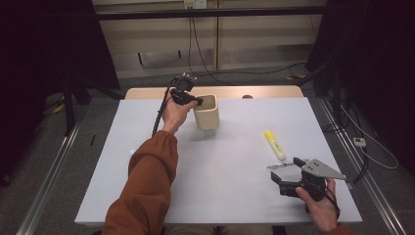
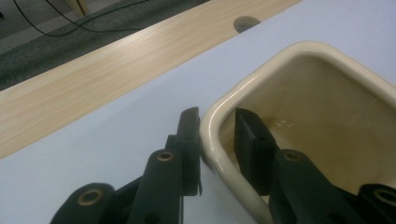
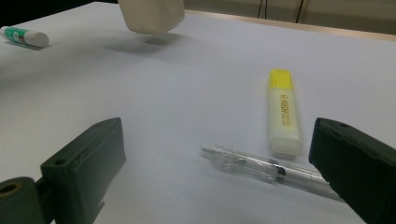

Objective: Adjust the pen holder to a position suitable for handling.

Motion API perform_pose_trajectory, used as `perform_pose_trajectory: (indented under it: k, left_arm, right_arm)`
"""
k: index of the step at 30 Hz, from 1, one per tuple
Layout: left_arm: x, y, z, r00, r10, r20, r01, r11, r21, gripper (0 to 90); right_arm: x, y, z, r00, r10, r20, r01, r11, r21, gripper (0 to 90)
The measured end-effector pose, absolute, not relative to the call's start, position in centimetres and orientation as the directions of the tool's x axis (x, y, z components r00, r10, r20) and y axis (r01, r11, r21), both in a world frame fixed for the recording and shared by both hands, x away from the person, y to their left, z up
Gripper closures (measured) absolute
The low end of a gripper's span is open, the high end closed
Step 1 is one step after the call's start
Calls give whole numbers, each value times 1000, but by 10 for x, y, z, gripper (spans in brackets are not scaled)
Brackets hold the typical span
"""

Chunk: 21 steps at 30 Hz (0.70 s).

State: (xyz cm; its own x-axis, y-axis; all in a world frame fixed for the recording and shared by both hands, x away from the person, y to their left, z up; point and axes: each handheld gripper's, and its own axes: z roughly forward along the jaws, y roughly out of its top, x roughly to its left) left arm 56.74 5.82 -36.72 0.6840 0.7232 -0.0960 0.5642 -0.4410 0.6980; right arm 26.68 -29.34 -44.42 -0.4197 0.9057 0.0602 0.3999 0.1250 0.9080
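Observation:
A cream square cup point(image 1: 207, 113) stands at the table's far middle. My left gripper point(image 1: 195, 101) is shut on its left rim. In the left gripper view, one jaw is outside the cup point(image 2: 303, 107) and one inside, with the left gripper point(image 2: 218, 114) pinching the wall. In the right gripper view the cup point(image 3: 150, 15) seems slightly off the table, over its shadow. My right gripper point(image 1: 288, 170) is open near the front right, just short of a clear pen point(image 1: 281, 165). The right gripper point(image 3: 215, 125) frames the pen point(image 3: 261, 168) and a yellow highlighter point(image 3: 283, 112).
The highlighter point(image 1: 274, 144) lies beyond the pen on the white table point(image 1: 220, 191). A green-and-white glue stick point(image 3: 23, 36) lies at the left. A wooden strip point(image 2: 93, 79) with a round hole point(image 2: 246, 21) runs along the far edge. Cables trail on the floor behind.

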Motion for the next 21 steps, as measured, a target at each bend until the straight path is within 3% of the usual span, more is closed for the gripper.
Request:
perform_pose_trajectory:
  k: [21]
  left_arm:
    - [506, 73, -334, 694, 717, -57, 536, -463, 706, 727]
  right_arm:
    - [267, -288, -442, -421, 906, 33, 393, 150, 907, 33]
